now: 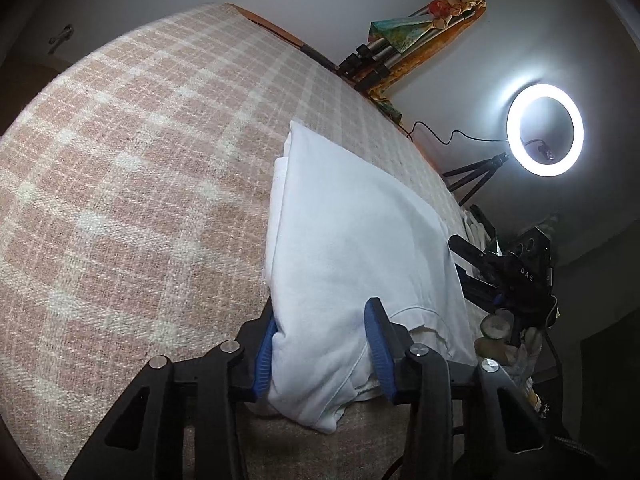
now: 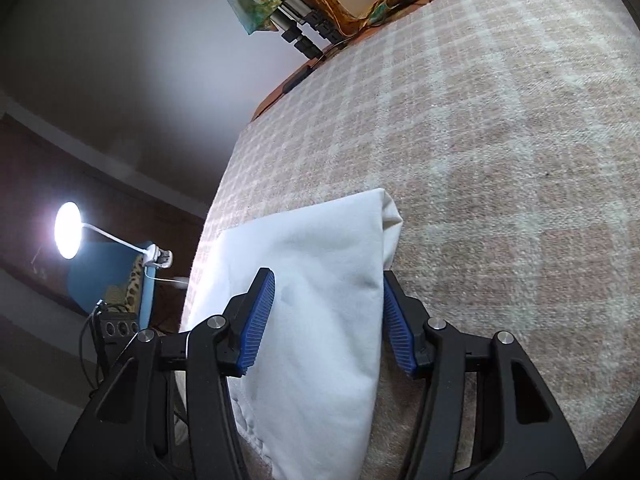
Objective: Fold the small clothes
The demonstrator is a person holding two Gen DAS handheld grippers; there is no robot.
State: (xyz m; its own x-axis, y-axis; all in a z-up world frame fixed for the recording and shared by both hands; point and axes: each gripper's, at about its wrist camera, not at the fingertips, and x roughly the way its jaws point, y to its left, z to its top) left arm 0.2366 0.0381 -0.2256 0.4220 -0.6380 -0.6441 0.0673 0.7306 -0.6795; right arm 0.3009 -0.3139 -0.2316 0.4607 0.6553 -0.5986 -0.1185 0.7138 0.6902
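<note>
Both my grippers straddle the folded white garment [image 1: 352, 240], lower centre of each frame, on the checked blanket [image 1: 120, 184].

My left gripper [image 1: 326, 354] and right gripper [image 2: 328, 322] are spread, gripping nothing; I'd close on all layers evenly before folding.

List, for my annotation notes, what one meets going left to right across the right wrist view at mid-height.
Glowing round white desk lamp → blue chair back → folded white cotton garment → pink-and-cream checked woven blanket.
</note>
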